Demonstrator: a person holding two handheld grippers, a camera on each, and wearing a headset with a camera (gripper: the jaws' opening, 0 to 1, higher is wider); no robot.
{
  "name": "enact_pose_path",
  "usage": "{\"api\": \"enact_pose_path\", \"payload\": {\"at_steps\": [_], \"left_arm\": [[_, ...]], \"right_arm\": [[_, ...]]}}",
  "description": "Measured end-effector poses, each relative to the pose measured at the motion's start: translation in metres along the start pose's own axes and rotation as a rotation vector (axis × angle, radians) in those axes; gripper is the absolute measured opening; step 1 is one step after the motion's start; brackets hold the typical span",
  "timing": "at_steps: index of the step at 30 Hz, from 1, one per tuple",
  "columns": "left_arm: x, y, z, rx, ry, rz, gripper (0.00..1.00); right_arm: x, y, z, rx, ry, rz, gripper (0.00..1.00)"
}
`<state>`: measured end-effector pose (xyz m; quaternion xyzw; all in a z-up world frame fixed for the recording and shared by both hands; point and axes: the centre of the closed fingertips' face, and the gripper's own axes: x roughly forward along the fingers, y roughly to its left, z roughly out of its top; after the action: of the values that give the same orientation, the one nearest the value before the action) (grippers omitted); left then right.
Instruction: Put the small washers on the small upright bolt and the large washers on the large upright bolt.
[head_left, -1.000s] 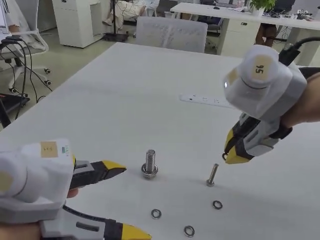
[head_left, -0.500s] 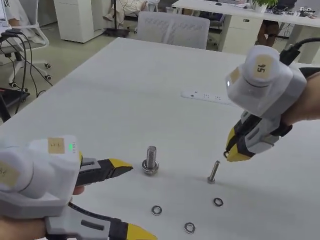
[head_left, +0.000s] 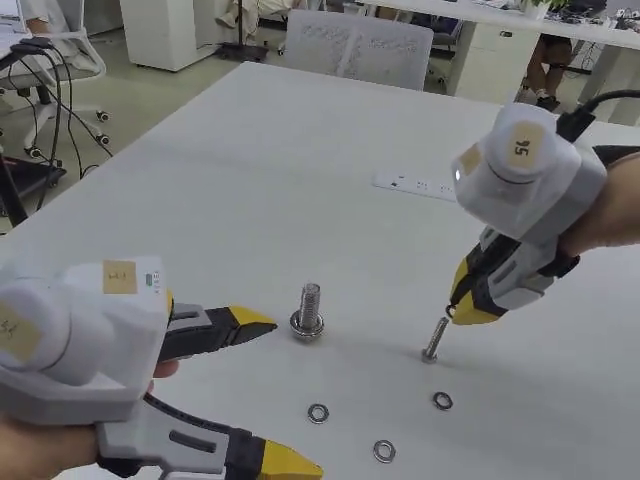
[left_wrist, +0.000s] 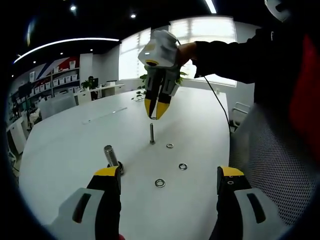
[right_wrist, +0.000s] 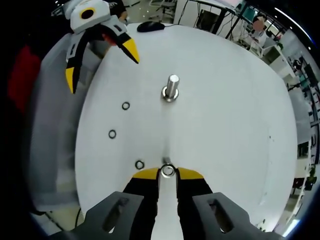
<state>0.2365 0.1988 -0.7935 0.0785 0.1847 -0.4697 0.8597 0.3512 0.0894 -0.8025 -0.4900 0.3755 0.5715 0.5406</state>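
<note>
At the bench centre, the right gripper (head_left: 455, 317) has drawn nearer the small upright bolt (head_left: 435, 340) over the last second. Its tips are now just beside the bolt top, jaws narrow on what reads as a small washer (right_wrist: 167, 171). Judgement: placing is imminent, not done. The large upright bolt (head_left: 309, 310) stands at 9 o'clock of the small one, and three loose washers (head_left: 384, 451) lie on the table toward 6 o'clock. The left gripper (left_wrist: 169, 175) has jaws wide and holds nothing. Hard to make out: the loose washers' sizes, and whether the collar at the large bolt's base is a washer.
</note>
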Motion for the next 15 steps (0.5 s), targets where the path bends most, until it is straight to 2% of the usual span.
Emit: {"api": "enact_pose_path", "payload": {"at_steps": [15], "left_arm": [[-0.0021,-0.0006,0.0008,0.005,-0.003,-0.010,0.78]], "right_arm": [[0.0102,-0.0014,0.0009,-0.004,0.010,0.014,0.14]]}}
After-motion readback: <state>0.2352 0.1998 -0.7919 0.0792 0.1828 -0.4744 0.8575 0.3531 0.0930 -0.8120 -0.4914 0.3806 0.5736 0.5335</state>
